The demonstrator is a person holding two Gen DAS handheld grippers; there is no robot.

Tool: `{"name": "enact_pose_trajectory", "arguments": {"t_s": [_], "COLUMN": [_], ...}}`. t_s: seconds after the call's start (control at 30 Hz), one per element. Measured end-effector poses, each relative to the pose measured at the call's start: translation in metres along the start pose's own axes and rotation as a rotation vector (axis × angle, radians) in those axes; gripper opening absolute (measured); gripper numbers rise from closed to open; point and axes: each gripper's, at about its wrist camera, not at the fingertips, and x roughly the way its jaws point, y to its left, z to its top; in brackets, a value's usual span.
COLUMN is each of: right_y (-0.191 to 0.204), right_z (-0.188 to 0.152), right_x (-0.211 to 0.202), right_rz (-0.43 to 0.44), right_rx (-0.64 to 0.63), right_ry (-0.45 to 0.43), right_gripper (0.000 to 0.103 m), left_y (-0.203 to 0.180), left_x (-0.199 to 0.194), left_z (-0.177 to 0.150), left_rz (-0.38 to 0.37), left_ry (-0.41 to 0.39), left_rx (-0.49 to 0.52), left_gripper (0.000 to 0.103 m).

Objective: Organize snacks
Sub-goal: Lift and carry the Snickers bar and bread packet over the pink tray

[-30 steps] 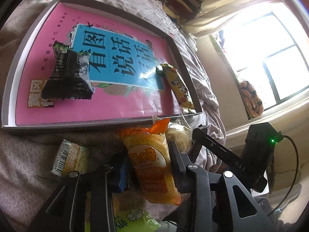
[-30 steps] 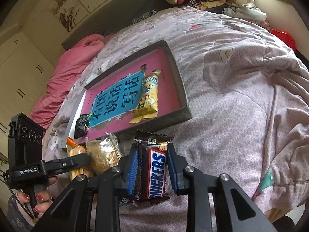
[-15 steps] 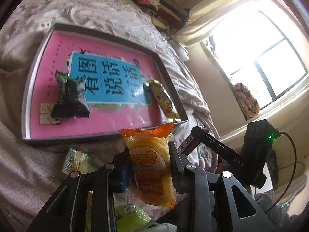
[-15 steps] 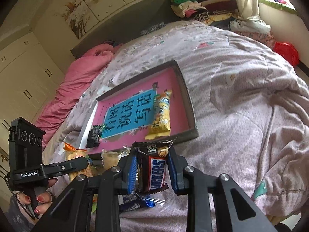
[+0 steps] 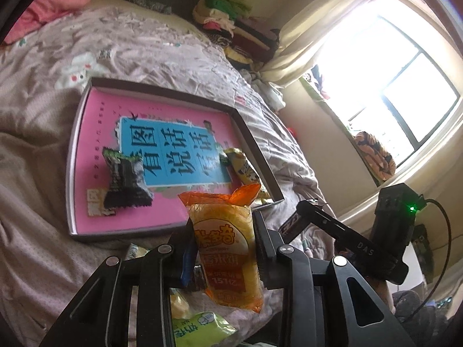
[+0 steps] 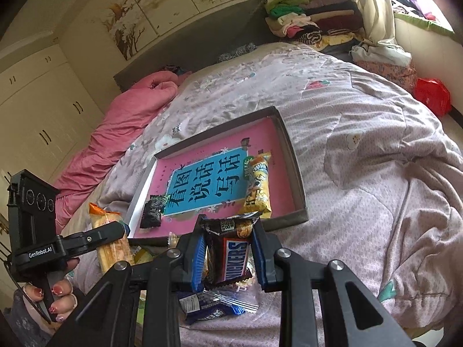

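Left wrist view: my left gripper is clamped on an orange-topped yellow snack pack, held off the bed at 6 o'clock from the shallow box. My right gripper squeezes a Snickers bar below that box, where 2 snacks lie: a black packet and a yellow packet.

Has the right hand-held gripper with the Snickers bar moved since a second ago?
Yes. The right hand-held gripper, shut on the Snickers bar, has lifted: the tray now sits farther off and more of the bed and headboard shows.
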Motion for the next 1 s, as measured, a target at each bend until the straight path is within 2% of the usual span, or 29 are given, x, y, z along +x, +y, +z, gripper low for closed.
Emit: {"name": "enact_pose_trajectory", "arguments": {"t_s": [0.5, 1.0], "right_y": [0.01, 0.016], "right_z": [0.01, 0.024], "right_x": [-0.008, -0.008], "right_rz": [-0.009, -0.017], "right_rx": [-0.021, -0.037], "right_ry": [-0.041, -0.08], "right_gripper": [0.029, 0.029], "left_y": [0.003, 0.016], "left_x": [-0.019, -0.034], "left_z": [0.006, 0.023], "left_rz": [0.063, 0.11], "left_ry": [-0.096, -0.197], "left_rx": [0.048, 0.038], "left_gripper": [0.035, 0.035]}}
